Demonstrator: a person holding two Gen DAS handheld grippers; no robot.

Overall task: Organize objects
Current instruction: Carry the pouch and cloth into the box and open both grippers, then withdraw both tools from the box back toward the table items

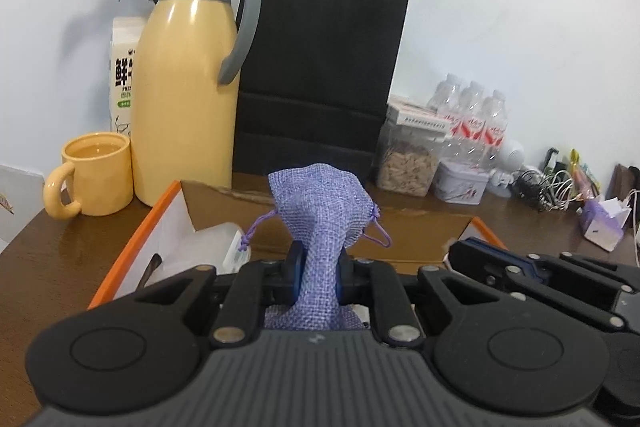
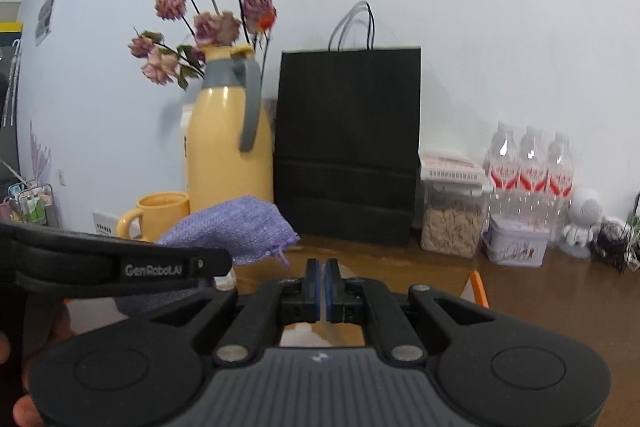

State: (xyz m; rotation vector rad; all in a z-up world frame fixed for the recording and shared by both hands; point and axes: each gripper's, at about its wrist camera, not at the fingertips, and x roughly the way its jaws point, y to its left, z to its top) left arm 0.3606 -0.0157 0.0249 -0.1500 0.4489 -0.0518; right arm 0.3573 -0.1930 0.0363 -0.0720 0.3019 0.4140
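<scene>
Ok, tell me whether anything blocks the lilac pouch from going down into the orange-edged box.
Nothing visible does. The left gripper holds the lilac woven drawstring pouch directly over the open orange-edged cardboard box; the right gripper sits beside it, shut and empty.

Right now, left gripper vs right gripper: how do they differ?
The left gripper has its jaws clamped on the purple burlap pouch; the right gripper has its jaws closed on nothing. The left gripper hangs above the orange-edged box, while the right gripper sits beside it nearer the box's right edge. The left gripper carries a load; the right gripper is free. Both face the black paper bag.
</scene>
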